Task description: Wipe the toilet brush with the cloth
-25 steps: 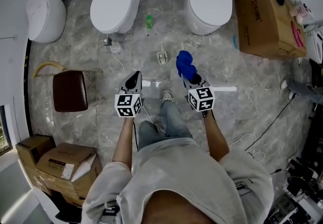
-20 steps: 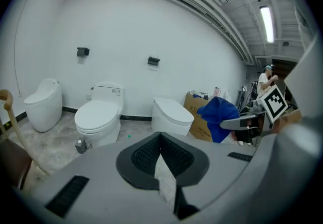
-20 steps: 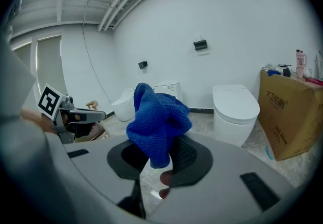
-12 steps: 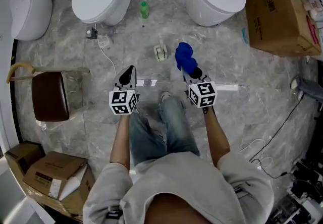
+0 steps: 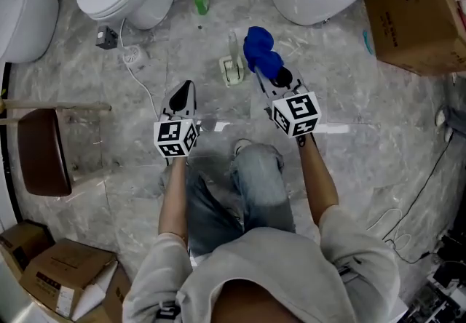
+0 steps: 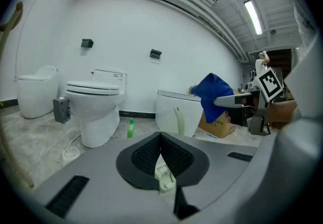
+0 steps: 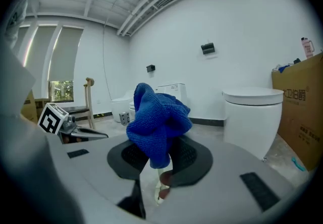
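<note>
Both grippers have come forward over the floor since a second ago, and the toilet brush [image 5: 232,67] now stands upright in its holder just ahead of them, between the two. At this moment the right gripper [image 5: 262,72] is clamped on the bunched blue cloth [image 5: 260,51], while the left gripper [image 5: 186,87] has its jaws pressed together on nothing. The risk I see: rubbing the unsteadied handle could topple brush and holder — or drag the cloth out of its pinch.
</note>
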